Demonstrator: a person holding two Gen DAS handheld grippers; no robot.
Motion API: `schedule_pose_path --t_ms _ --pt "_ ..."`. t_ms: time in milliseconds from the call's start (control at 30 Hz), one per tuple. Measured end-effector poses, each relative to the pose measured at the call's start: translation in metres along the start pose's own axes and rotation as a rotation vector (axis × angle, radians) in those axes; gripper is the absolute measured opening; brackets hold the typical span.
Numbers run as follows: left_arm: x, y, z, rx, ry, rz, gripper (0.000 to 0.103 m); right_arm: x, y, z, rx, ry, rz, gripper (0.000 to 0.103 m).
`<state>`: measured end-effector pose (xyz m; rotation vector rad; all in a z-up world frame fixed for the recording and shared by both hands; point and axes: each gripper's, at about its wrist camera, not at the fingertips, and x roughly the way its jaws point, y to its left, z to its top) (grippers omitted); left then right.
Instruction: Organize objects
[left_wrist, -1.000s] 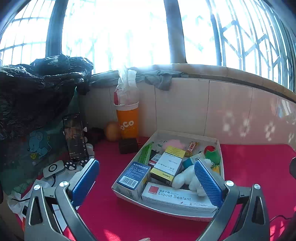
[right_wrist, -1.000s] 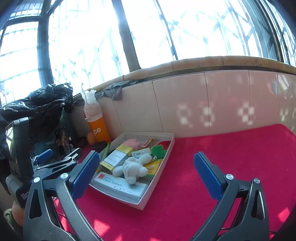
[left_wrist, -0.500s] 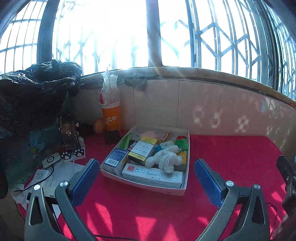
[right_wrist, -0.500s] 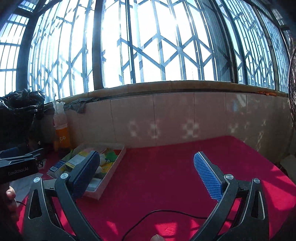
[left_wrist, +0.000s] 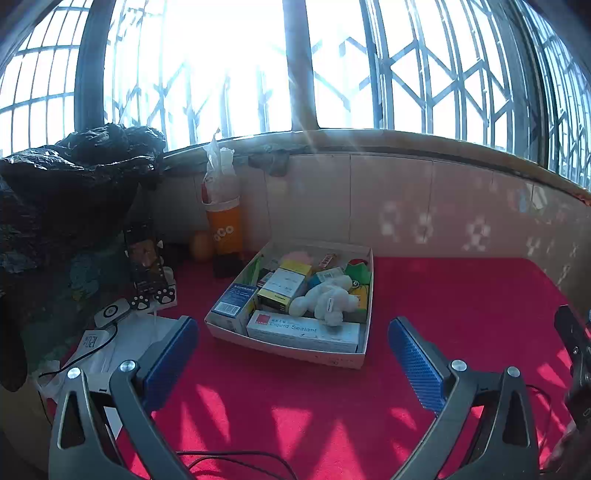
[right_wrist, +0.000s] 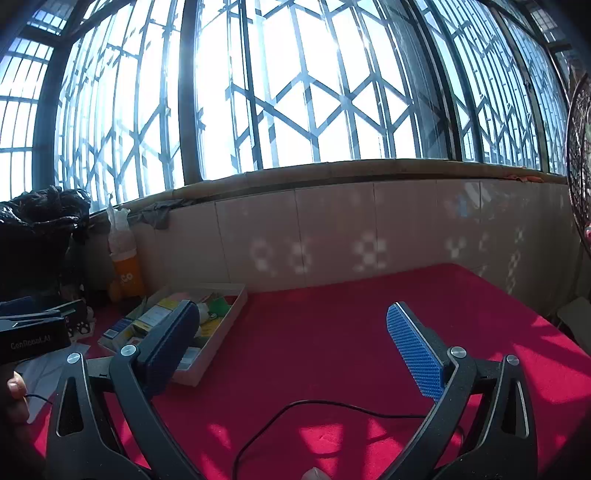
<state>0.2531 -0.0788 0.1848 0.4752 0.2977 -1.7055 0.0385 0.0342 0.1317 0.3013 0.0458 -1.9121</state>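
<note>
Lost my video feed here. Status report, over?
Left gripper open, empty, facing the box. Right gripper open, empty, over red cloth. Box packed: white plush toy atop Liquid Sealant carton. Black cable on cloth near right gripper.

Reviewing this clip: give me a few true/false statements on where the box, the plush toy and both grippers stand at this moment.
1. The white plush toy lies inside the shallow white cardboard box. True.
2. The left gripper is shut on the plush toy. False: it is open and holds nothing.
3. The white carton printed "Liquid Sealant" lies along the box's near wall. True.
4. The right gripper holds a box. False: it is open and empty, over the red cloth.
5. The orange cup stands inside the box. False: it stands outside, by the tiled wall.
</note>
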Motion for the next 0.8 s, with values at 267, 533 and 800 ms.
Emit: schedule_pose_path --t_ms 267,533,800 --pt "-0.009 -0.007 -0.006 -0.007 0.007 0.004 0.103 -0.009 -0.014 -0.007 0.016 0.005 0.001 0.103" --pt "-0.014 -0.011 -0.009 -0.008 0.002 -0.007 0.103 -0.007 -0.027 -0.012 0.054 0.039 -0.005 0.103" --pt "-0.007 -0.012 -0.011 -0.002 0.023 -0.039 0.103 -0.004 -0.026 -0.014 0.046 0.054 -0.002 0.103"
